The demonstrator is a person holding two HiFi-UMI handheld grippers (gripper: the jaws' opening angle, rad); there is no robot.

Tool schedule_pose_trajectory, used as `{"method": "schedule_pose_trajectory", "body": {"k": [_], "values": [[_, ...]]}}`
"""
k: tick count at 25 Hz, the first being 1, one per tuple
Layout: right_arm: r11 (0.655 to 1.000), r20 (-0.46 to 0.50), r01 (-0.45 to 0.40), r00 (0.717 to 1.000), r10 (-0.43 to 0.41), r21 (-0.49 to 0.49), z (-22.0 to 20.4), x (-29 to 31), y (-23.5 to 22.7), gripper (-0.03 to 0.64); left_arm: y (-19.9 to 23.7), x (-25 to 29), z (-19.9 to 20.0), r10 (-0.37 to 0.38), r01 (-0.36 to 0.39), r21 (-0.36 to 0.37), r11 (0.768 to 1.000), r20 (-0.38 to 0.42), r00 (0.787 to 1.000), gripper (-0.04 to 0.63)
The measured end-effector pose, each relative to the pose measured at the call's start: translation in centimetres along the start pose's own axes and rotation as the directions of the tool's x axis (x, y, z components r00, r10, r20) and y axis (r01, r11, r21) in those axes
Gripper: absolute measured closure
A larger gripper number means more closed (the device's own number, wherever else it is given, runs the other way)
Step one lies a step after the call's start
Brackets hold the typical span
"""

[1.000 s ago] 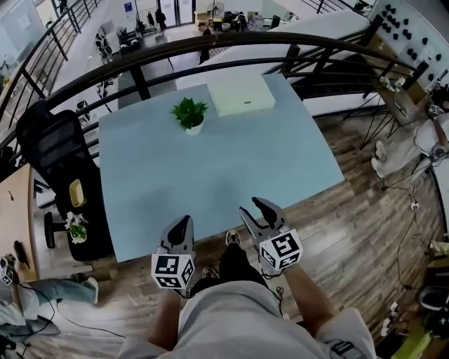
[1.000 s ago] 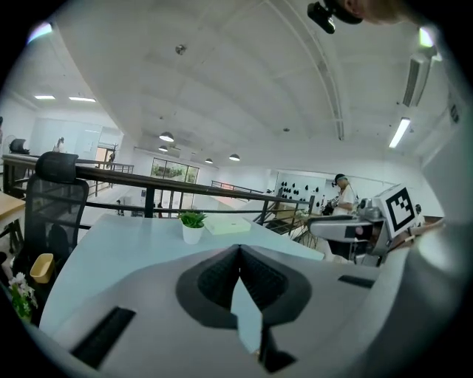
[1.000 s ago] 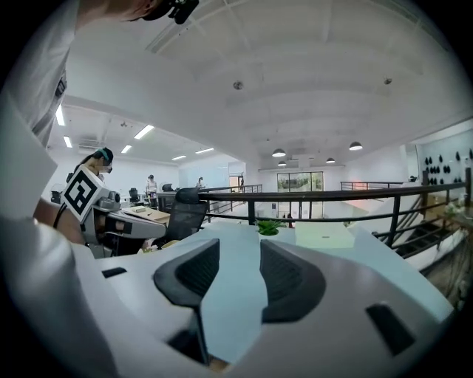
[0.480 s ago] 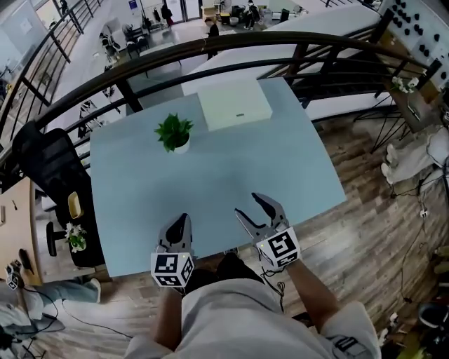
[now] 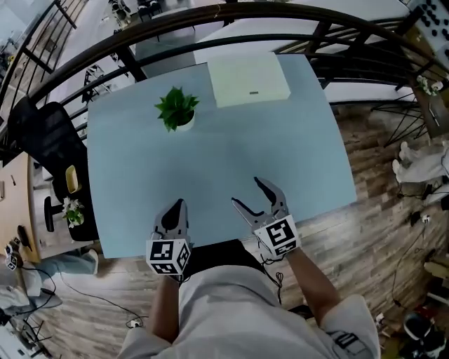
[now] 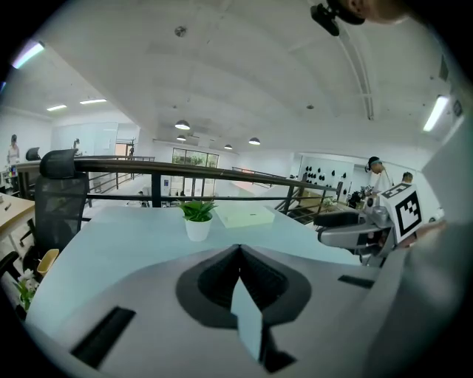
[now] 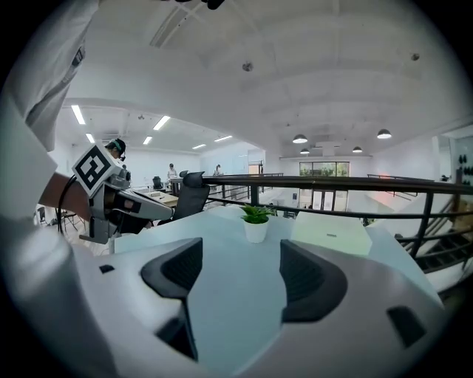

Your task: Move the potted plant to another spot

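A small green potted plant [image 5: 176, 110] in a white pot stands upright at the far left of the pale blue table [image 5: 217, 161]; it also shows ahead in the left gripper view [image 6: 197, 219] and the right gripper view [image 7: 256, 222]. My left gripper [image 5: 175, 210] hovers over the table's near edge, jaws together and empty. To its right, my right gripper [image 5: 253, 195] hangs over the near edge; its jaws have just been opening and stand apart with nothing between them. Both grippers are far from the plant.
A flat pale box [image 5: 248, 79] lies at the table's far side, right of the plant. A dark curved railing [image 5: 210, 17] runs behind the table. A black office chair [image 5: 46, 140] stands at the left. Wooden floor lies to the right.
Both grippers have moved forward over the table's near edge. The right gripper's jaws have spread wider. The plant and box have not moved on the table.
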State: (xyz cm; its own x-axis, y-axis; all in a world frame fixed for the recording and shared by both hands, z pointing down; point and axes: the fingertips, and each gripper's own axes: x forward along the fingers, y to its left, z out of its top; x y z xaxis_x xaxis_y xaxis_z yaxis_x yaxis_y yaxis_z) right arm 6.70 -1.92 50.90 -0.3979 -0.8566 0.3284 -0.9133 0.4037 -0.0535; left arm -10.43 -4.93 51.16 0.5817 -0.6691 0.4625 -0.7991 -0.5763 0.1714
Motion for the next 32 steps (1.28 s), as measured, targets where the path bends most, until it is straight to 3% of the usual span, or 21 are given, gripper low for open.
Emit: {"method": "schedule_pose_trajectory", "body": {"k": [7,17,32], "values": [[1.000,-0.030,-0.028,0.999,0.028,-0.010,-0.5,5.7,-0.6,0.259,4.2,2.2,-1.2,0.028,-0.030,-0.034,0.999,-0.051,0.998,0.583],[1.000,-0.062,-0.030,0.998,0.029,-0.010,-0.8,13.9,-1.9,0.238,8.0,7.3,-1.3,-0.012,0.006,-0.070,0.998,-0.091,0.996,0.583],[0.997,-0.092,-0.069,0.994,0.067,-0.018,-0.7,25.9,-3.9,0.213,14.1,14.6,-2.6,-0.014,0.001,-0.119,0.993,-0.104,0.995,0.583]]}}
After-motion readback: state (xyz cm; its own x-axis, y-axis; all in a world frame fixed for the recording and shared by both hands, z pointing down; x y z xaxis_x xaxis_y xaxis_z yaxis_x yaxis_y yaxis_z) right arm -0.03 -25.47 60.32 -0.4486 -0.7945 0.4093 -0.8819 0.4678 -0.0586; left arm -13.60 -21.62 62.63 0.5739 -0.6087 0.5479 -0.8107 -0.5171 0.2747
